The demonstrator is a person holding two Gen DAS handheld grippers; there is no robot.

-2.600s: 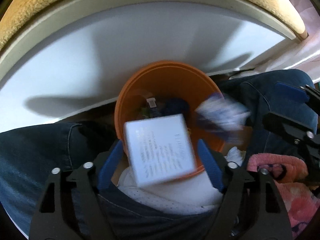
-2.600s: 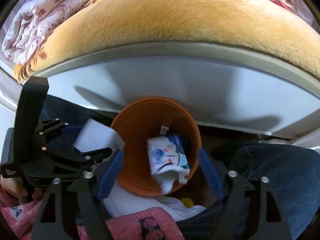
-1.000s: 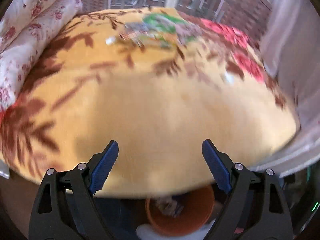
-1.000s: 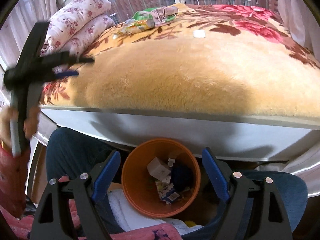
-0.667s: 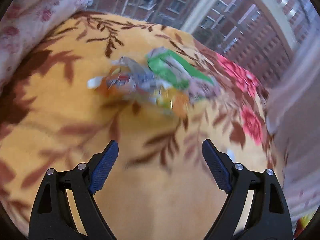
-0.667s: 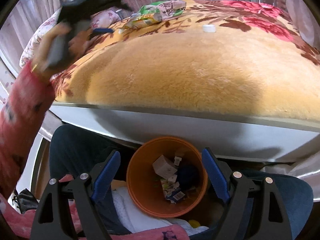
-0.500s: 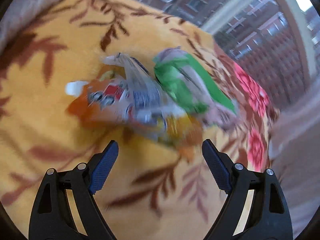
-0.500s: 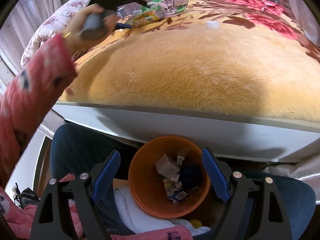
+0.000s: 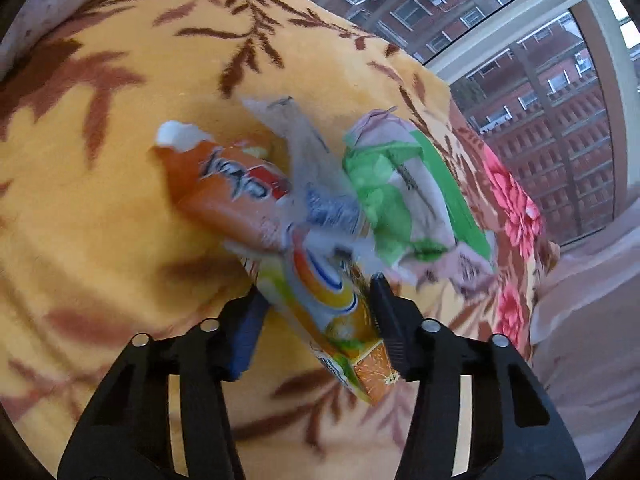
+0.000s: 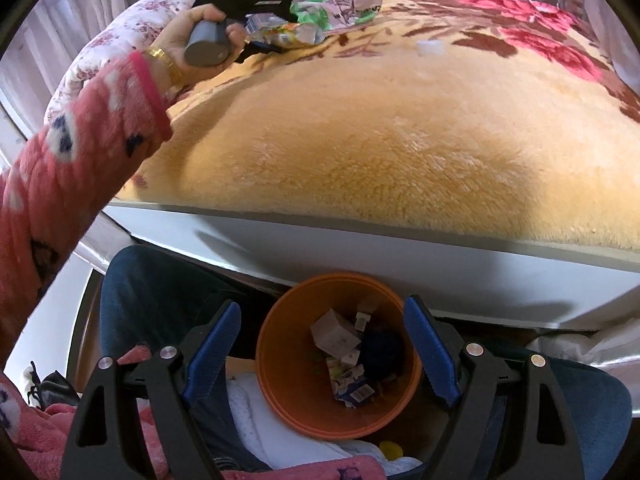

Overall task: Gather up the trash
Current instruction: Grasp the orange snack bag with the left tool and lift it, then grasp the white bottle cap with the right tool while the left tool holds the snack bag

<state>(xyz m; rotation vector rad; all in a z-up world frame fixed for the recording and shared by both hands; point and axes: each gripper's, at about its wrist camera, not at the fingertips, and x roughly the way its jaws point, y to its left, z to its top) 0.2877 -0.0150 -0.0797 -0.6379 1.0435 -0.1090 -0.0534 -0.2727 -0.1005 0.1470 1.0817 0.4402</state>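
Two grippers differ: the left gripper [image 9: 316, 312] clenches an orange juice pouch [image 9: 336, 320] on the far blanket [image 9: 100, 208]; the right gripper [image 10: 320, 352] hangs released over the near orange bin [image 10: 280, 364].

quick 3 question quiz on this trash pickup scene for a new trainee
1. True or false: the right gripper is open and holds nothing.
2. Which wrapper sits between the left gripper's fingers: A) green wrapper B) orange juice wrapper C) red wrapper?
3. Fill in: the right gripper hovers above the orange ____.

Key: 1 true; 2 B; 3 bin.
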